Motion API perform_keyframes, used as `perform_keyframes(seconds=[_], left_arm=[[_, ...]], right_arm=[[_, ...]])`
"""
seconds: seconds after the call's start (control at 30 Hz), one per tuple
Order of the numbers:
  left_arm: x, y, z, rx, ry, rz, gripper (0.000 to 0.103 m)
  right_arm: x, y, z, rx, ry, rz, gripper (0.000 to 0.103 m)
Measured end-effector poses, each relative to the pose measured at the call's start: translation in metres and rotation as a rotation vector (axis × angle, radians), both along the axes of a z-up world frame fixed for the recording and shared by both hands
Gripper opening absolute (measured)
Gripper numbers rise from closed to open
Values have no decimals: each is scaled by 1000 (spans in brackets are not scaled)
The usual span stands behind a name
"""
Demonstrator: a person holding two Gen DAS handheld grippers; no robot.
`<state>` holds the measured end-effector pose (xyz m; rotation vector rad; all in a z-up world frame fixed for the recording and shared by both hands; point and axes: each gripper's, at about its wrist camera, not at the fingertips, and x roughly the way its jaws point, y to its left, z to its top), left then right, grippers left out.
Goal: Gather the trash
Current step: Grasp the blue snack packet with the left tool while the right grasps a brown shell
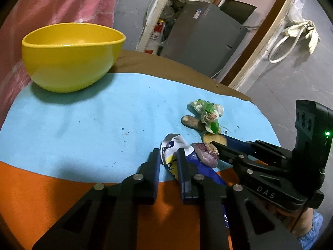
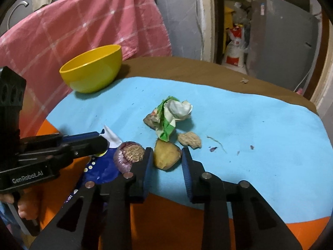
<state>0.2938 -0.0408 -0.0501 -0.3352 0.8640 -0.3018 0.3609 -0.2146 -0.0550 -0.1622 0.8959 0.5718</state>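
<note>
A pink checked cloth hangs behind the worktop. A blue mat lies on the worktop. Past the worktop's far edge stands a grey box, with a red and white bag beside it.

The bowl stands behind the scraps (well apart) on the table.

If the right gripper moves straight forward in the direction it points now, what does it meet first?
Most likely the potato piece, already between the fingers of the right gripper. Beyond it lies the crumpled green-and-white wrapper, though depth is hard to judge here.
</note>
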Motion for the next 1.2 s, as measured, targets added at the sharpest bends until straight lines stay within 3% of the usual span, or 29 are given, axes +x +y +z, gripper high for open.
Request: perform_keyframes(seconds=[0.3, 0.53, 0.73, 0.83, 0.9, 0.97, 1.07, 1.2], left_arm=[[-6, -2, 2, 7, -21, -11, 1], [-11, -8, 6, 22, -51, -28, 0], [-10, -2, 1, -16, 9, -16, 0], [-8, 2, 1, -42, 38, -20, 7], [-7, 4, 1, -75, 51, -30, 16], [-6, 3, 2, -100, 54, -43, 33], [-6, -8, 6, -87, 48, -58, 43], [-8, -25, 10, -38, 42, -98, 48]], right_arm=[[-9, -3, 5, 31, -38, 3, 13], [-20, -10, 9, 65, -82, -16, 11], [-28, -20, 10, 82, -115, -50, 11], [-29, -27, 10, 90, -109, -61, 11], [-29, -31, 10, 91, -111, -68, 11], [-31, -36, 11, 92, -115, -76, 11], [-33, -42, 12, 90, -125, -91, 11], [-35, -58, 14, 97, -130, -116, 11]])
